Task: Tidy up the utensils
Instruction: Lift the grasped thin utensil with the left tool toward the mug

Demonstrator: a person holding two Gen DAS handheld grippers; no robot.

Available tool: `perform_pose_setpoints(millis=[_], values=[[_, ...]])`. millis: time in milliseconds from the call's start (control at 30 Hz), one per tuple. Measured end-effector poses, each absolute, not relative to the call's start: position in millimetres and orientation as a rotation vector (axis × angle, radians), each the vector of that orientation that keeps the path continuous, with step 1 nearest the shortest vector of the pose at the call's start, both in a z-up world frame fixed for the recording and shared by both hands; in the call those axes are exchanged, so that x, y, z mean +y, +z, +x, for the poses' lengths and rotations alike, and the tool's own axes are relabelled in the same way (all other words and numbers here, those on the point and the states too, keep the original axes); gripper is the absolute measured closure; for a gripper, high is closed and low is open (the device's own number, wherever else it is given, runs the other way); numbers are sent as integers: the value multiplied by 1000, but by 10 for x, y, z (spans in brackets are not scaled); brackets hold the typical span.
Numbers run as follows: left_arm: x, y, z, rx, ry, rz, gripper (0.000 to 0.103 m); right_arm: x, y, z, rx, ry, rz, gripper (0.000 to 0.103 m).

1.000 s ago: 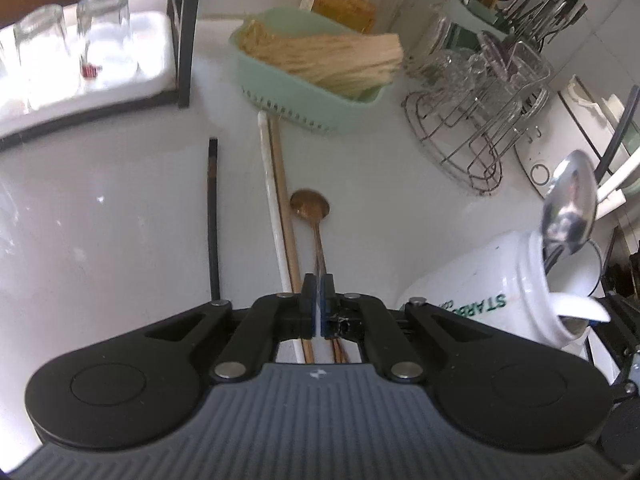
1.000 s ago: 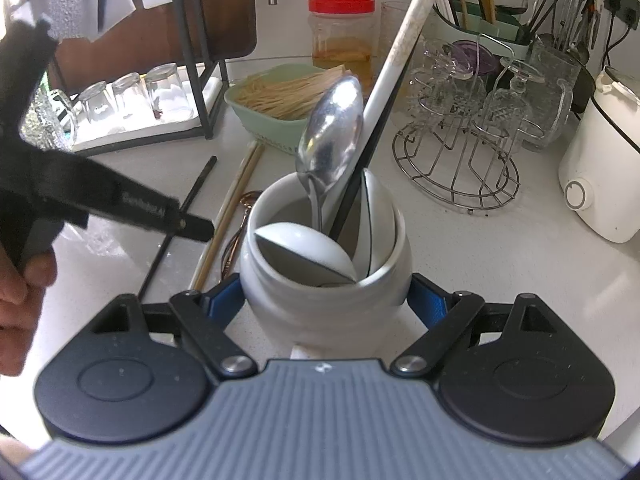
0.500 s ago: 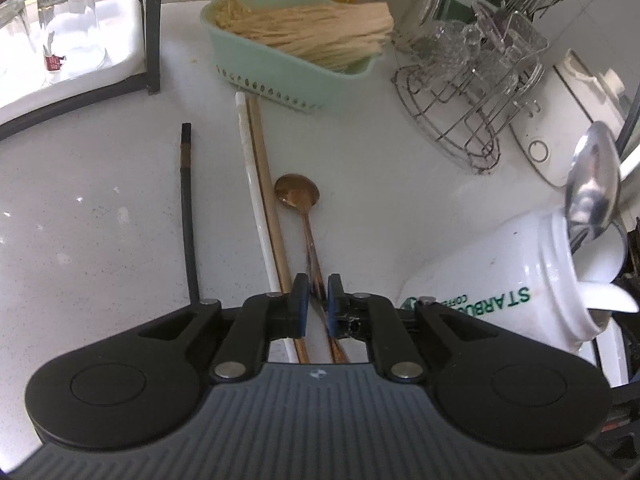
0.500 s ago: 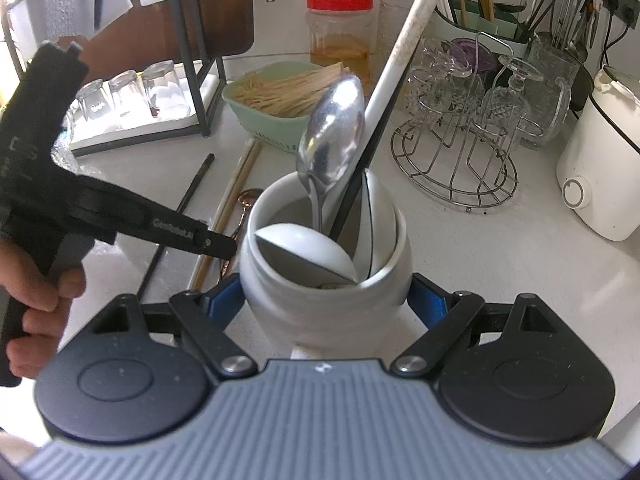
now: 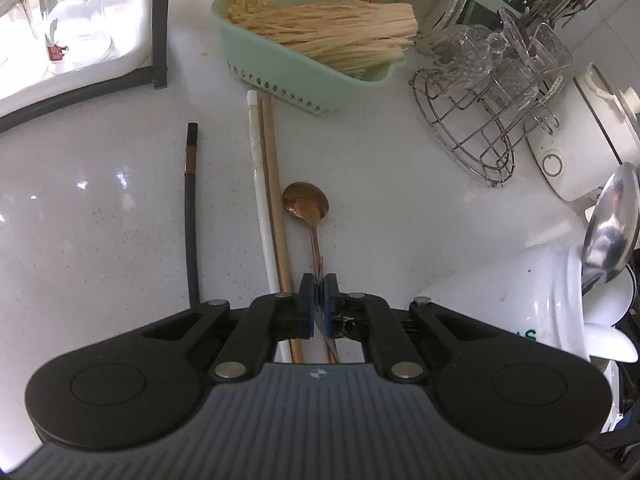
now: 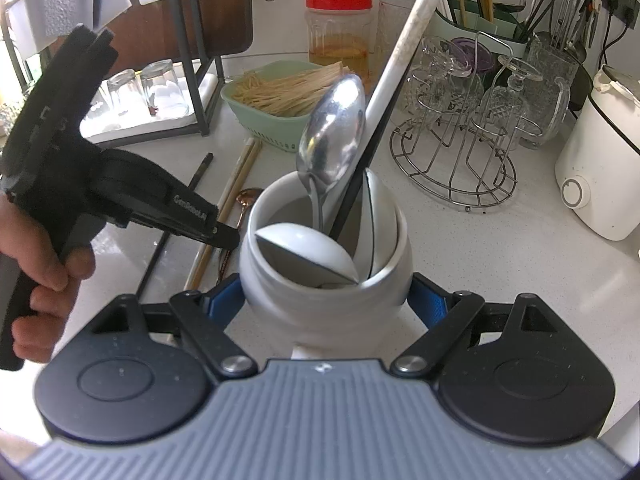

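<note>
A copper spoon (image 5: 306,204) lies on the white counter, bowl pointing away. My left gripper (image 5: 319,292) is closing on its thin handle, and the blue pads press it from both sides. Left of the spoon lie a wooden chopstick (image 5: 276,200), a white chopstick (image 5: 258,184) and a black chopstick (image 5: 191,216). My right gripper (image 6: 326,304) is shut on a white mug (image 6: 320,300), one pad on each side. The mug holds a silver spoon (image 6: 332,136), white ceramic spoons (image 6: 308,252), a white chopstick and a black one. The left gripper (image 6: 228,240) reaches down beside the mug.
A green basket of sticks (image 5: 312,44) stands beyond the chopsticks. A wire rack of glasses (image 5: 488,92) and a white appliance (image 5: 580,152) are at the right, a tray of upturned glasses (image 5: 80,52) at the left. A person's hand (image 6: 44,276) holds the left gripper.
The left gripper's jaws parted a little around the copper spoon's handle, then narrowed onto it again, and the gripper came lower toward the counter. The right gripper and mug stayed still.
</note>
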State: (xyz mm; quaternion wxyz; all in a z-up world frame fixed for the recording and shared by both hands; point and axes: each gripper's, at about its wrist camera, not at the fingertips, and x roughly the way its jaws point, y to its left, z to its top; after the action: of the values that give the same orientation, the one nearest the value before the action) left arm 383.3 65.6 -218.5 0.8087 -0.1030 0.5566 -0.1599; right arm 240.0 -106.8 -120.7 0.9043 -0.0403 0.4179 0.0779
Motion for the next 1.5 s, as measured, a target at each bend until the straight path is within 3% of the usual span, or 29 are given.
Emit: perform_pose_setpoints(millis=[400,1500], values=[[769,-1968,3707,1121,-317,-230,102,-1065,-1213,2392,858,156,-81,13],[830,-503,3094,725,-364,-220,102,-990,-1224,2368,828,159,-103,13]])
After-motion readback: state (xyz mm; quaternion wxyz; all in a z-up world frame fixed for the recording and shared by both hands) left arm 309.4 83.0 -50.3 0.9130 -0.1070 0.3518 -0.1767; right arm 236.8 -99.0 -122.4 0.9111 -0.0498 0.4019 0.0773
